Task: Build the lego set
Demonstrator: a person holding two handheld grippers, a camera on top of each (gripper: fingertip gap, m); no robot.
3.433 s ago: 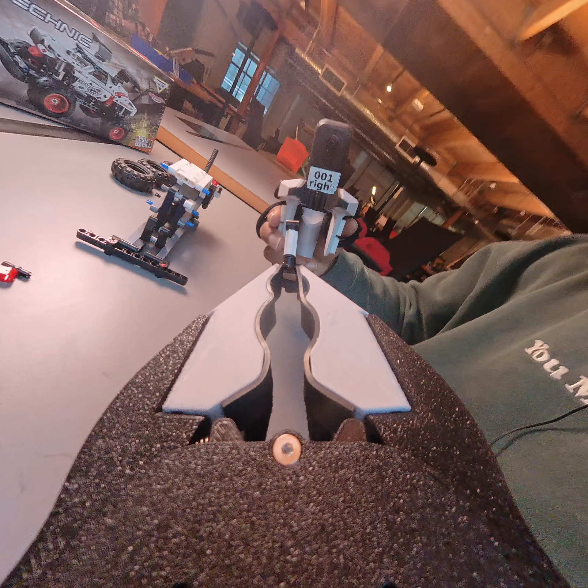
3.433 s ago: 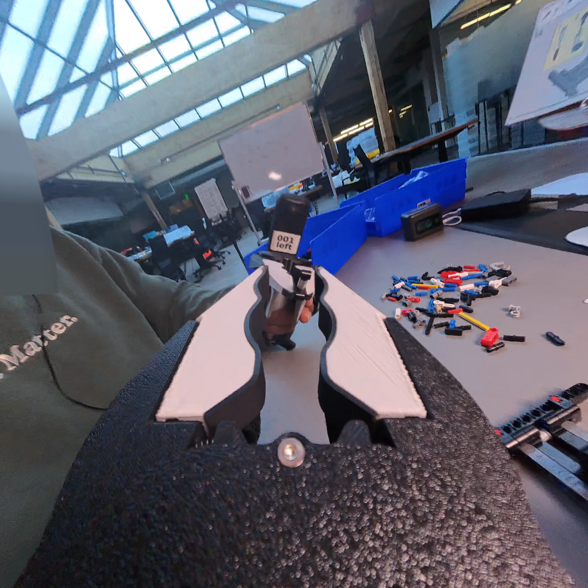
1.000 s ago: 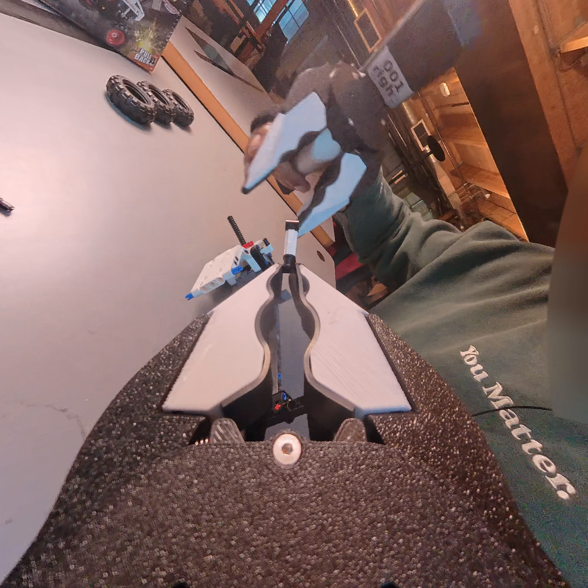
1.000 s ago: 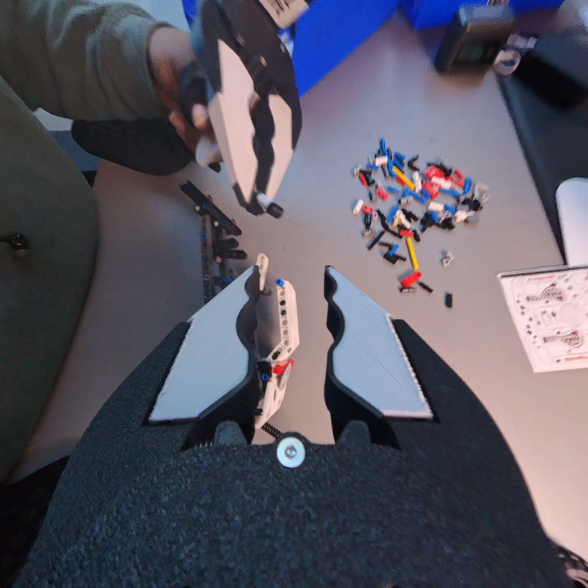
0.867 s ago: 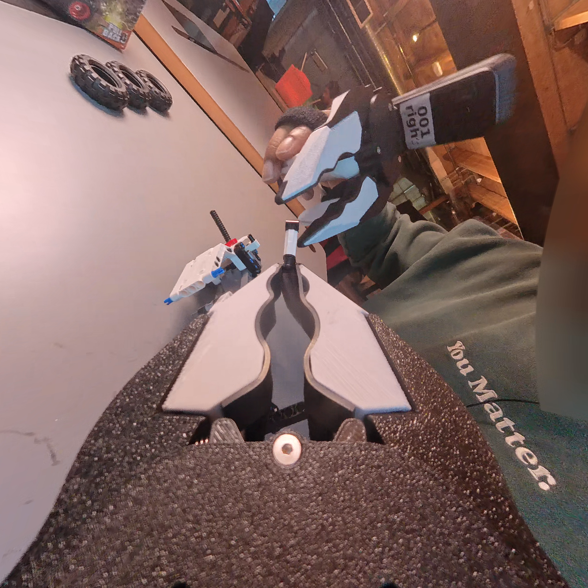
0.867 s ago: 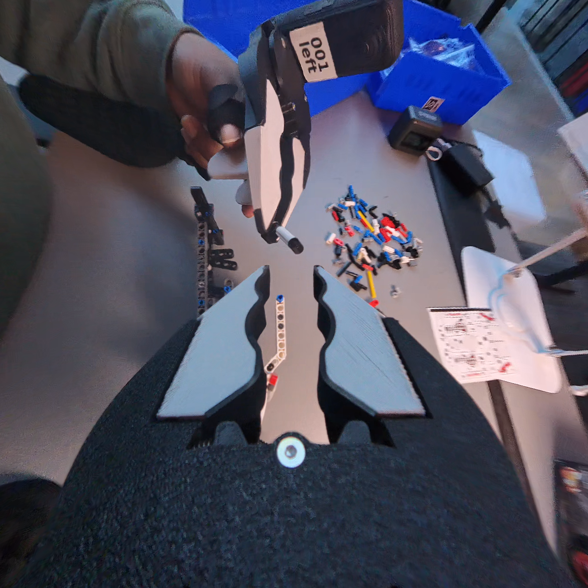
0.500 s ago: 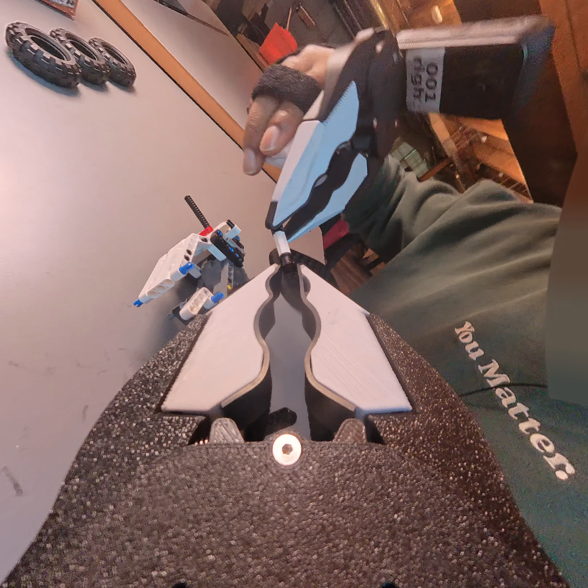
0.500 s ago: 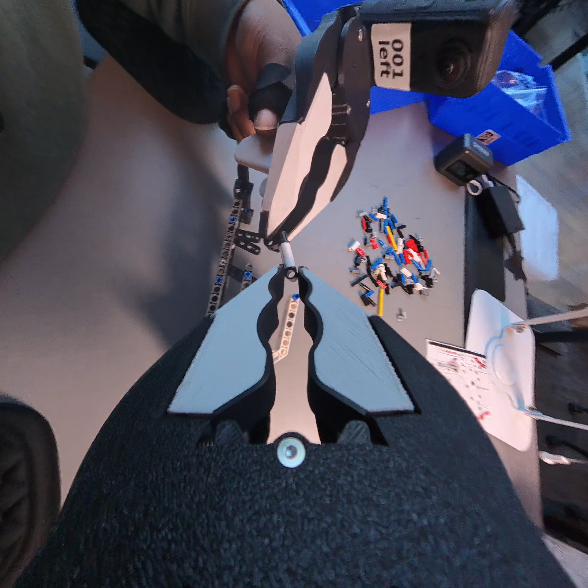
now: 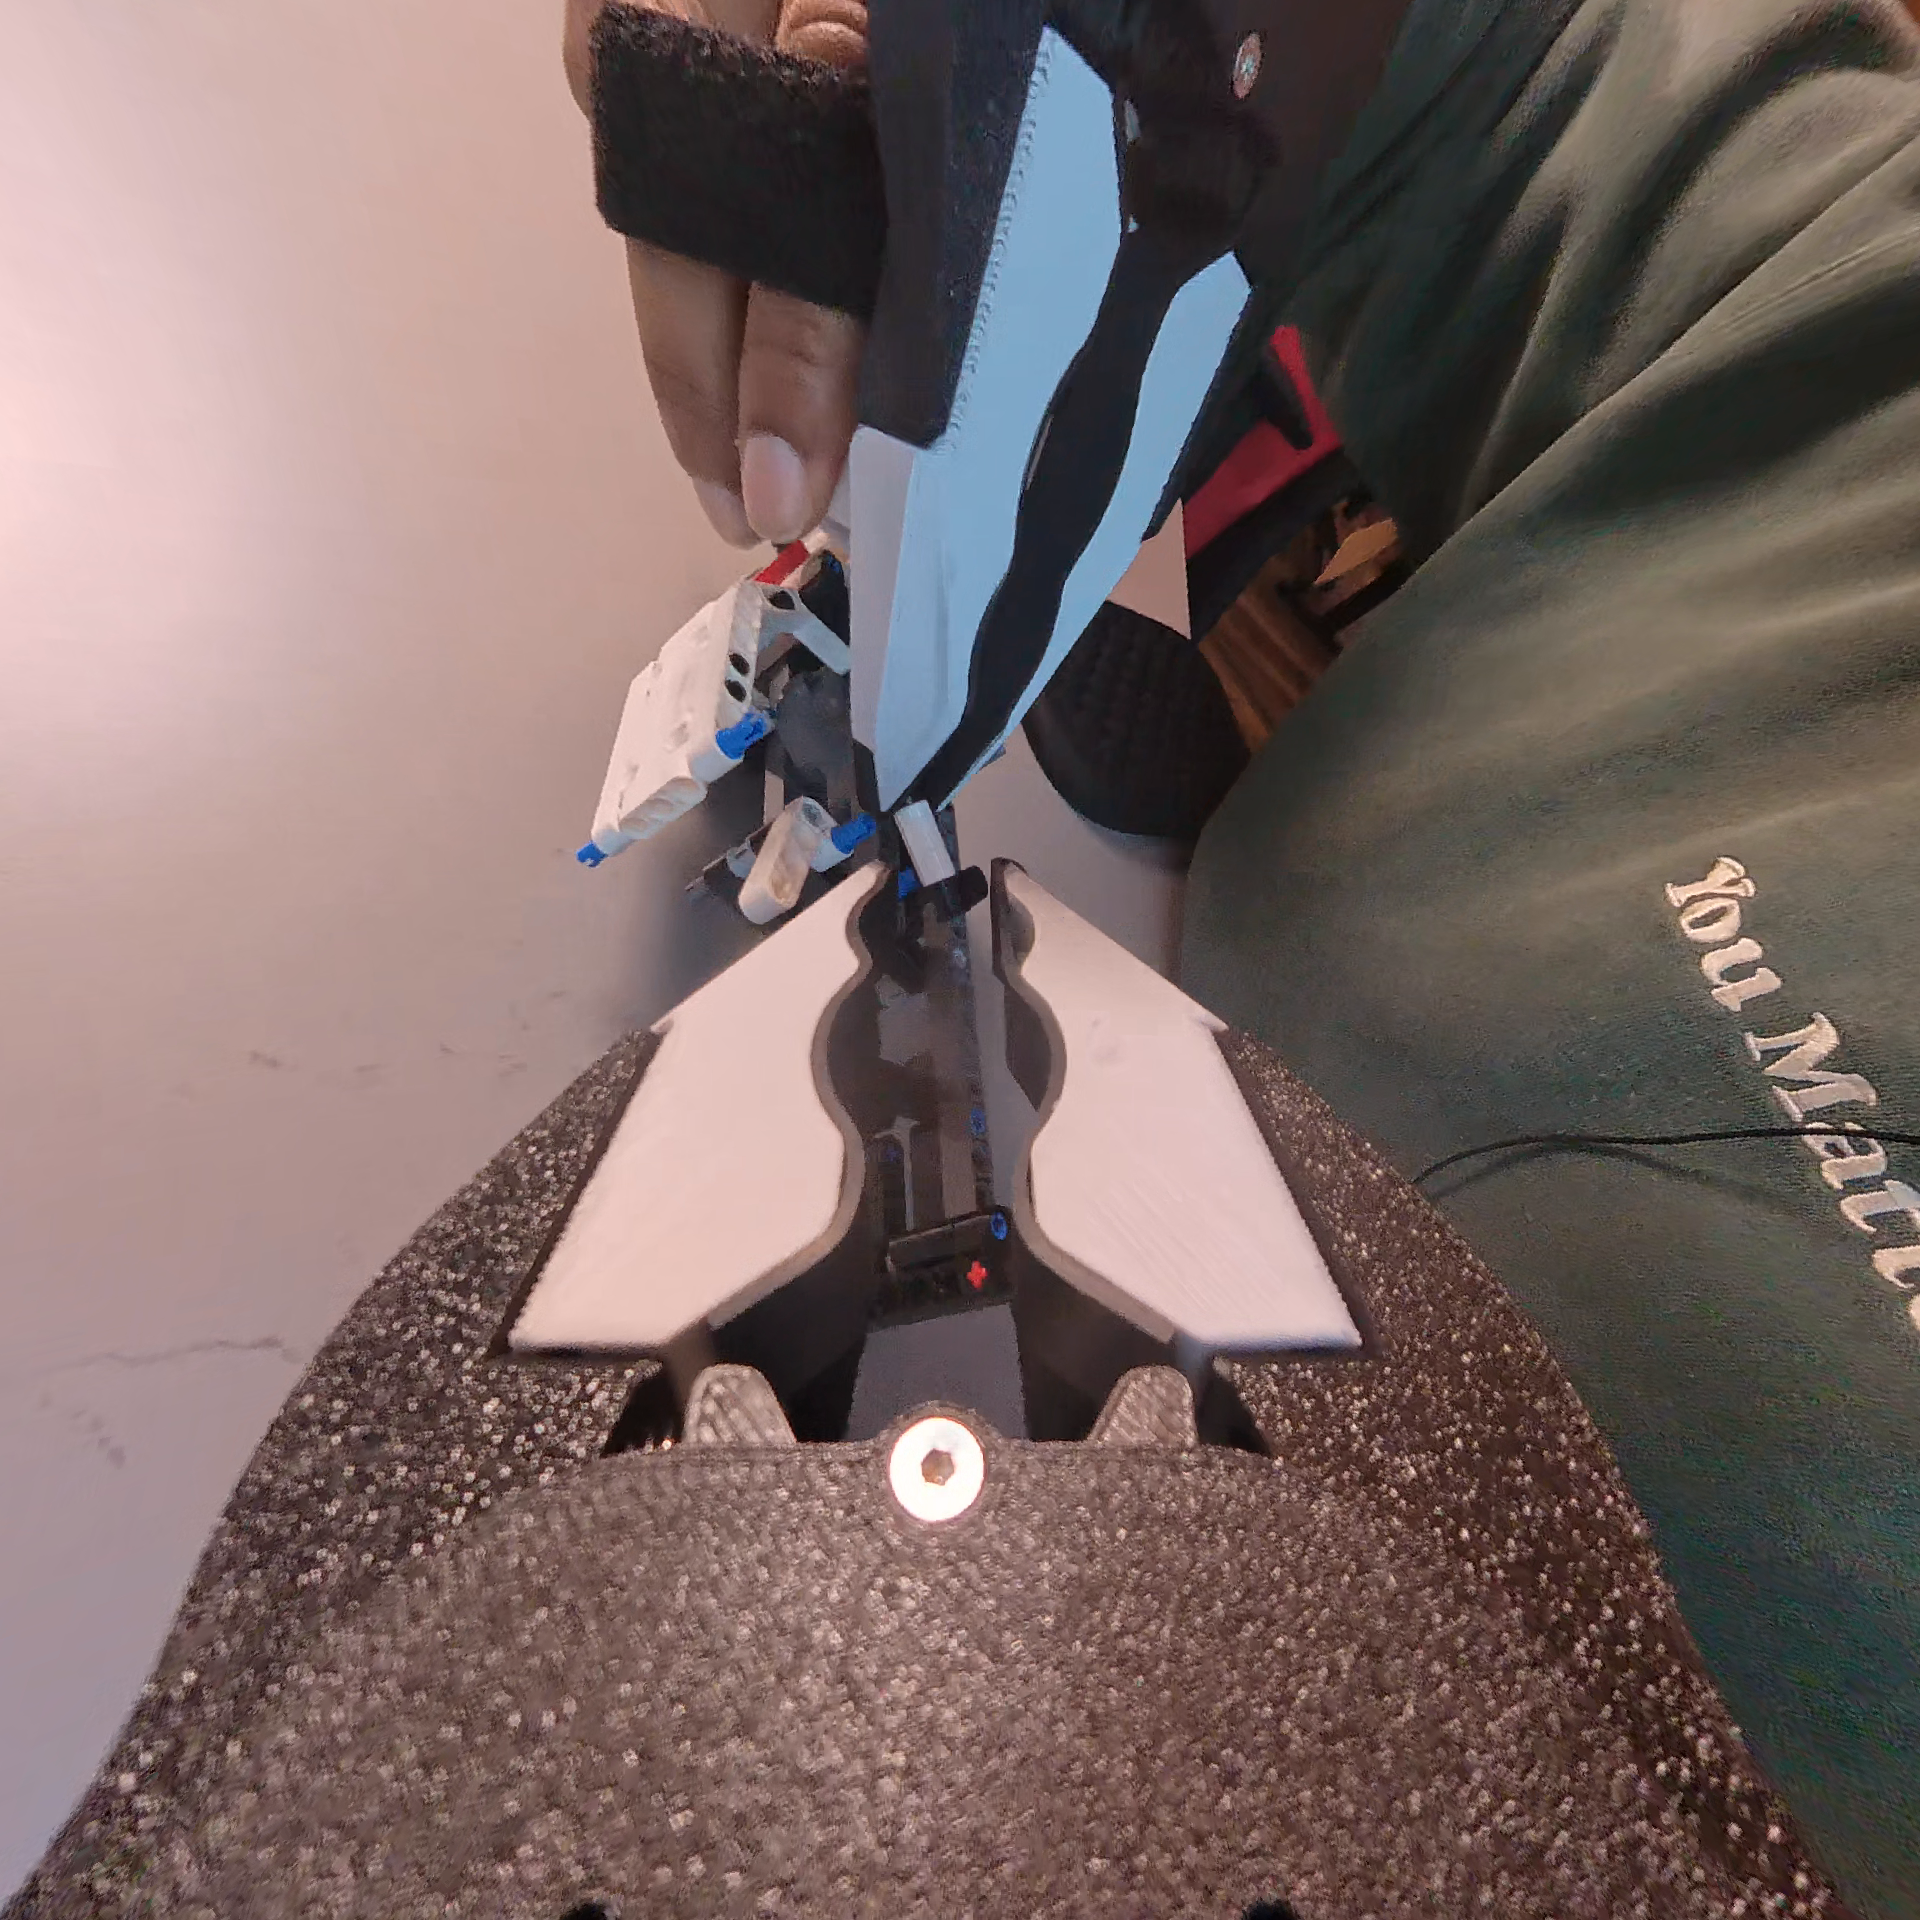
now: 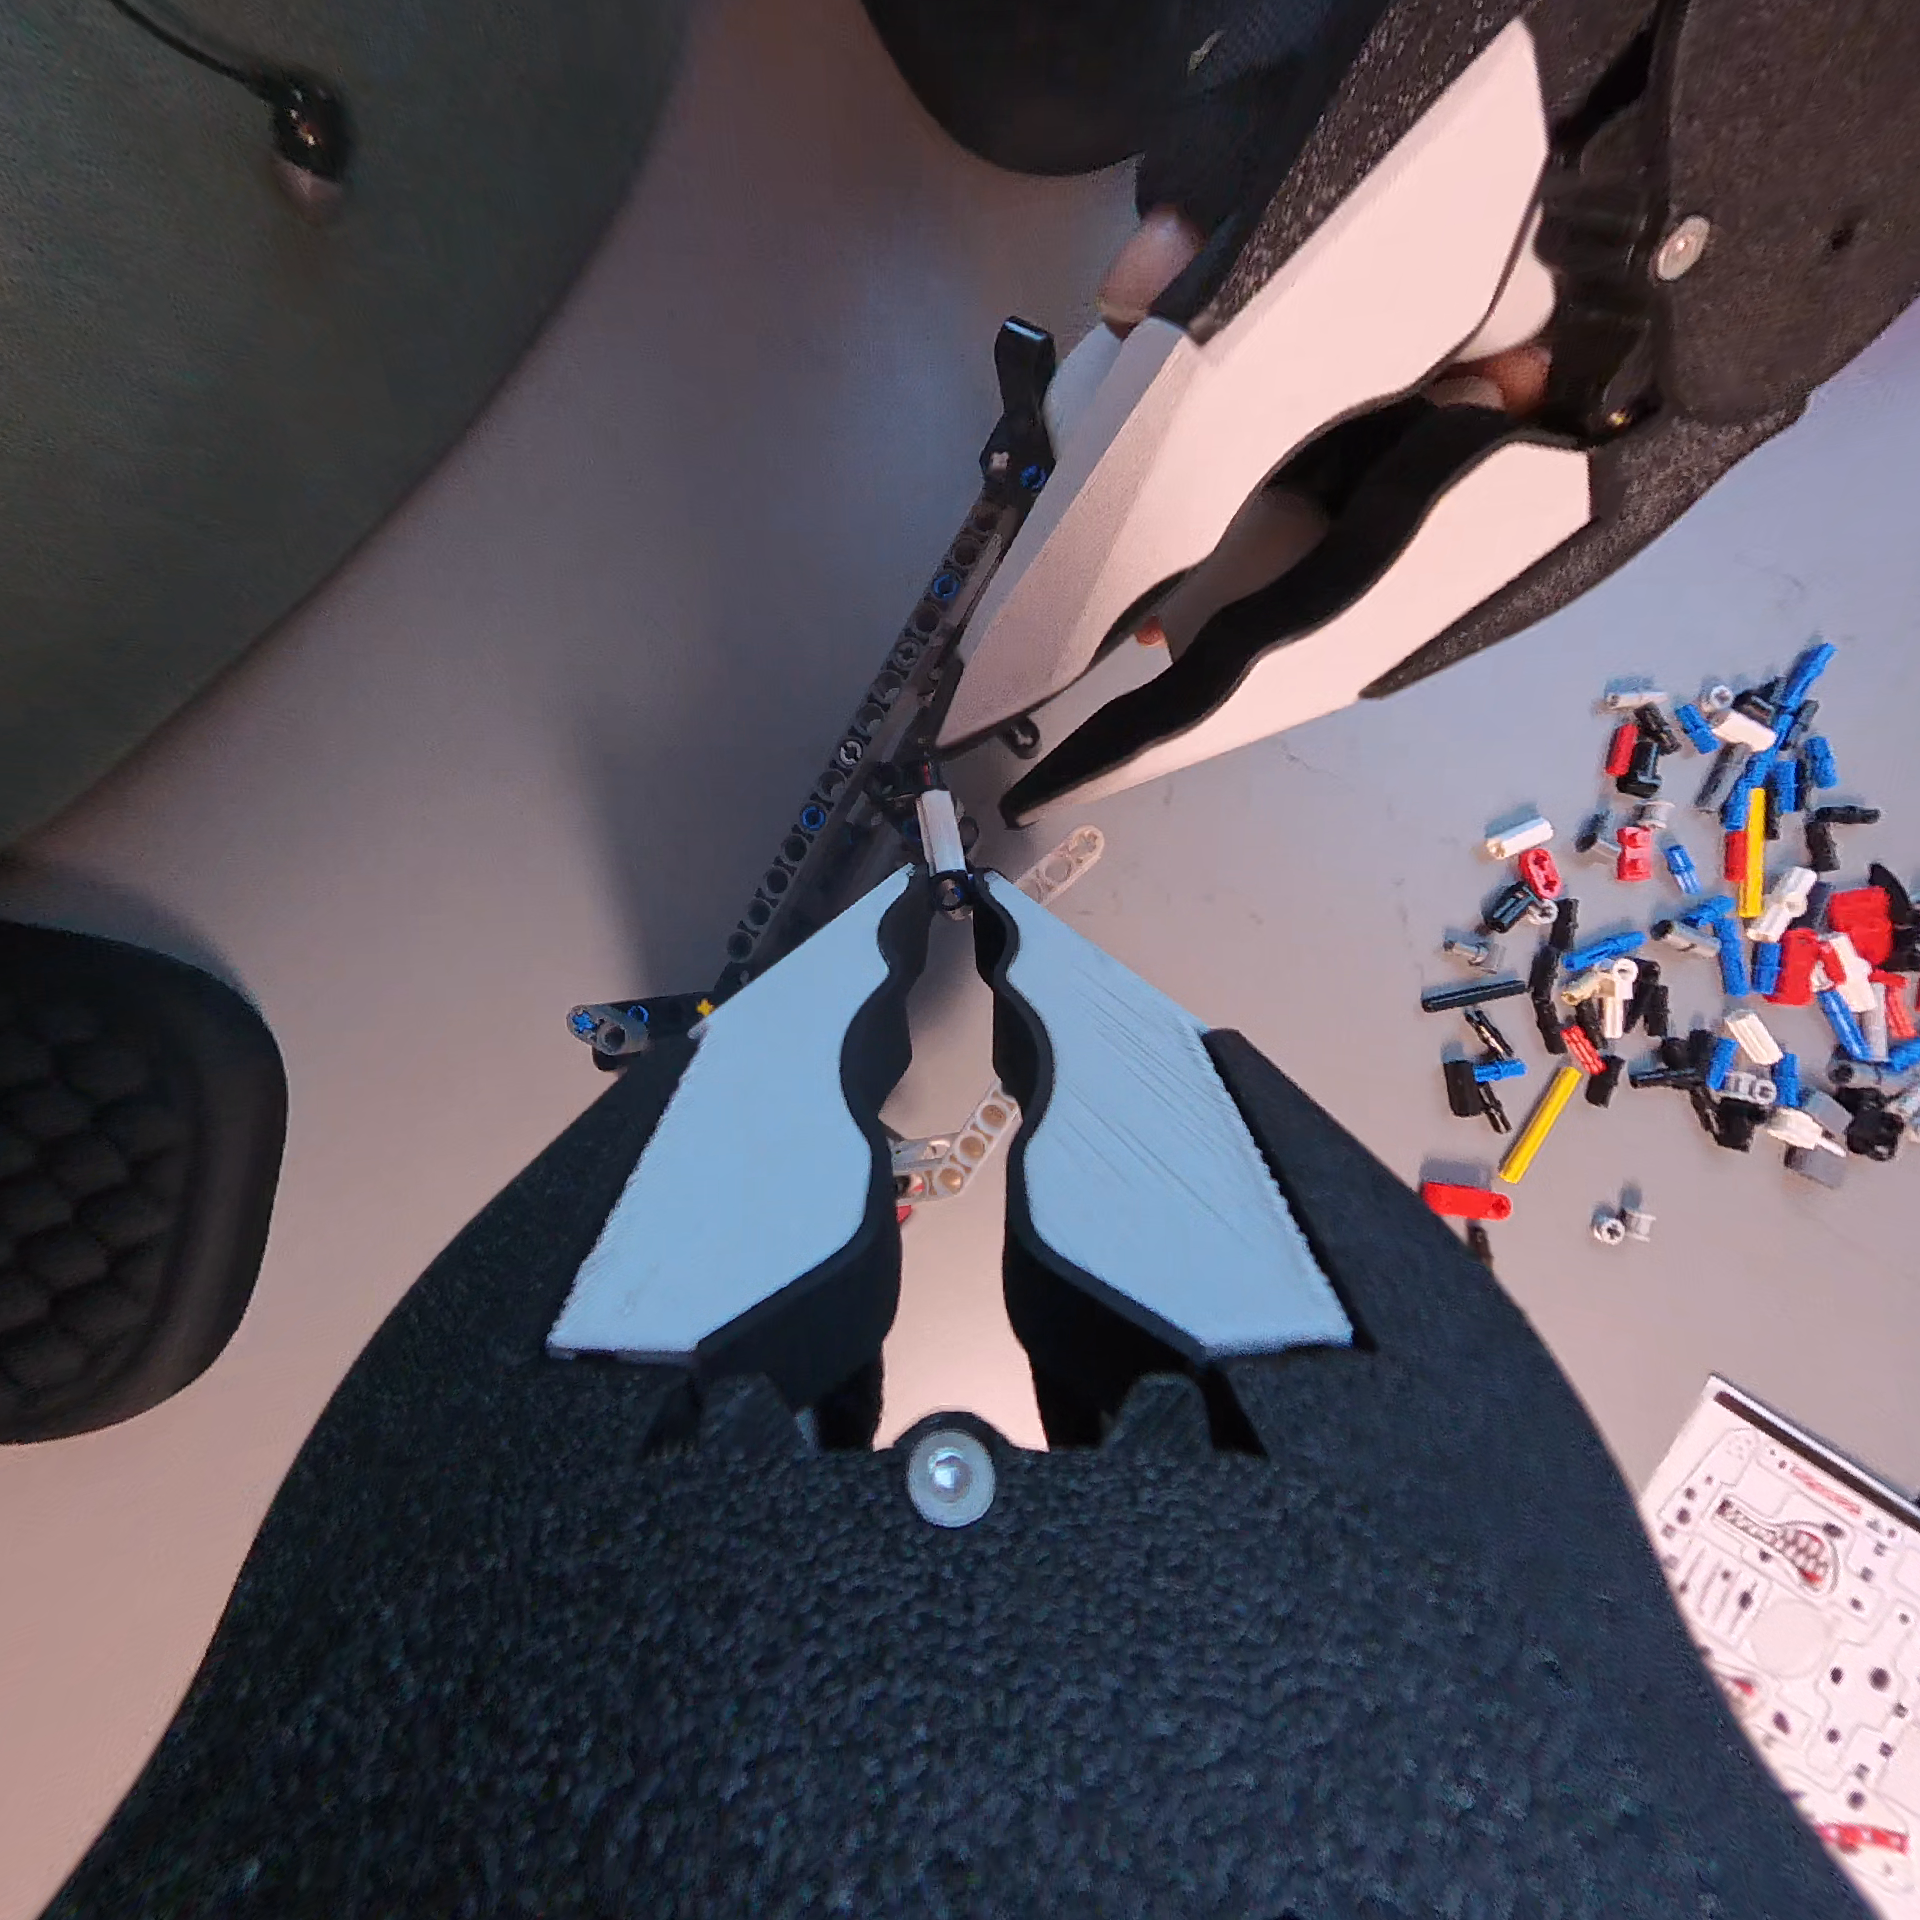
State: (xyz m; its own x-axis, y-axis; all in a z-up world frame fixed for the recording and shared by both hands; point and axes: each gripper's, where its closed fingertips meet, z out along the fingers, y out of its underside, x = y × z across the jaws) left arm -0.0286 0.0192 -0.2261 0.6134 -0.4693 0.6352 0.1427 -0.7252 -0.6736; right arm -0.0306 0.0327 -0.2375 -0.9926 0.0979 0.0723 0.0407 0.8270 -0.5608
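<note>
- Grey table (image 10: 520,665) under everything, carrying all the Lego parts.
- Green sweatshirt (image 9: 1621,727) of the person along the edge of the table.
- Right gripper (image 10: 948,891) above the table, tips clenched on the black end of a small white-sleeved pin (image 10: 940,844); seen in the left wrist view (image 9: 914,805) coming down from above, tips together on the white sleeve of that same pin (image 9: 928,842).
- Left gripper (image 9: 940,883) pointing up at the pin, jaws parted a little, tips either side of the pin's black end with a gap on the right side; in the right wrist view (image 10: 971,779) tips apart and just beyond the far end of the pin, not gripping it.
- Long black holed beam (image 10: 883,707) flat on the table directly below the pin, part of a partly built chassis.
- White panel assembly (image 9: 686,727) with blue pegs on the table just beyond the pin, near the person's fingers (image 9: 748,416).
- Sheet of printed stickers (image 10: 1808,1621) on the table well apart from the pin.
- Pile of loose pieces (image 10: 1725,935), blue, red, black, white and yellow, spread on the table well apart from the pin.
</note>
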